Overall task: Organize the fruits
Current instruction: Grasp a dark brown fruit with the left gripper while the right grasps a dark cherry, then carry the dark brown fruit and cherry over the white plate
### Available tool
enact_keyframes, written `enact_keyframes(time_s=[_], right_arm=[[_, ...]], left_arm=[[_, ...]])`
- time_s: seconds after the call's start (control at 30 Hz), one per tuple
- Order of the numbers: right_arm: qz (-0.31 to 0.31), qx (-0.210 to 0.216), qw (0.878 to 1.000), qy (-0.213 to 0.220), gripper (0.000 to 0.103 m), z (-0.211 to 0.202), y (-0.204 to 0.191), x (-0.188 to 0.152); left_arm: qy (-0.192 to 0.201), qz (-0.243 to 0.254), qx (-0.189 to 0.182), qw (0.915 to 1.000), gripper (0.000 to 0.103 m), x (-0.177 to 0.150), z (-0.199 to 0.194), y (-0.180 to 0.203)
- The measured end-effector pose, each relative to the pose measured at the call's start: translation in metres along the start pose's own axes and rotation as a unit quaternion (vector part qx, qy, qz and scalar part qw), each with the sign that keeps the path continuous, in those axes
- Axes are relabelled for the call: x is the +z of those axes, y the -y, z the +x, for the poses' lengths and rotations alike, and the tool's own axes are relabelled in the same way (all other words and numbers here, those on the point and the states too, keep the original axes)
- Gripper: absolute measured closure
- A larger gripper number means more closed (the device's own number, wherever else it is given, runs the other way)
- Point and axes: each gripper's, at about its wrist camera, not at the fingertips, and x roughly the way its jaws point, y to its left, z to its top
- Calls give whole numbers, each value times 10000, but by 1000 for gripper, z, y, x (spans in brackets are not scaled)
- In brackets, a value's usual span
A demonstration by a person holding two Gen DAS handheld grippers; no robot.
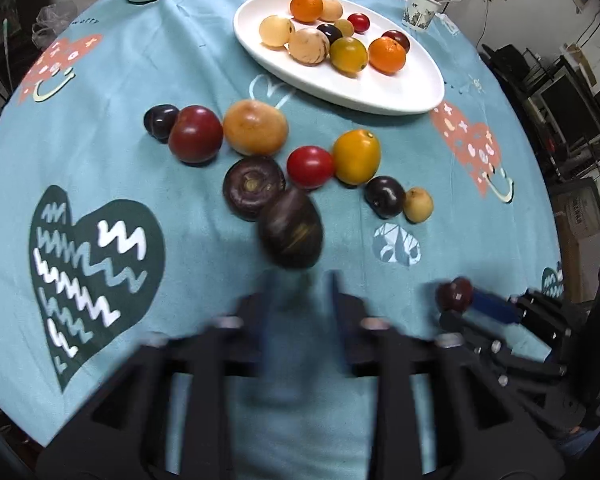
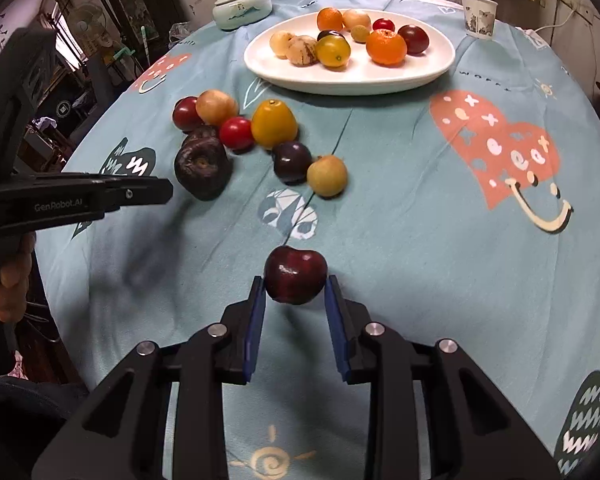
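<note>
Now | right tongs (image 2: 295, 280) pinching dark plum (image 2: 295, 275) | left tongs (image 1: 300, 280) spread, empty, brown fruit (image 1: 291, 233) just ahead | risk: blurred fruit may roll off surface (image 1: 100, 80)

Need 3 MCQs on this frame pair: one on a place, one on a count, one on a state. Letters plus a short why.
1. Where is the paper cup?
A. on the plate
B. on the cloth beyond the plate
C. among the loose fruit

2. How many oranges lie on the white plate?
A. two
B. four
C. none

3. What is the right gripper doing?
A. open over bare cloth
B. closed on a dark red cherry
C. closed on a yellow tomato

Answers:
1 B, it stands off the plate's far right end.
2 A, one orange sits at the front and another at the back.
3 B, the cherry sits pinched between both fingers.
</note>
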Motion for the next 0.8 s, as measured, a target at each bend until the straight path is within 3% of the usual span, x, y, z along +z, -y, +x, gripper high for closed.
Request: enact_keyframes(time_s=[0.03, 0.2, 0.23, 0.27, 0.4, 0.6, 0.8], right_arm=[[-4, -22, 10000, -5, 73, -1, -1, -1], [-47, -141, 9999, 4, 73, -9, -3, -5], [-49, -161, 9999, -1, 73, -10, -2, -6], [-45, -180, 9998, -12, 73, -10, -2, -7], [26, -240, 9997, -22, 73, -10, 3, -8], [130, -176, 9996, 201, 73, -14, 2, 3], [157, -9, 9983, 570, 73, -25, -10, 28]], left_arm=[[65, -16, 16, 10000, 44, 2, 2, 1], [142, -88, 57, 9998, 45, 14, 17, 2], [101, -93, 102, 9999, 48, 17, 22, 1], [-1, -134, 119, 9998, 57, 19, 27, -1], [-56, 30, 211, 9998, 58, 19, 27, 3], [342, 551, 419, 9970, 58, 16, -15, 13], [941, 1227, 825, 9845, 58, 26, -62, 32]])
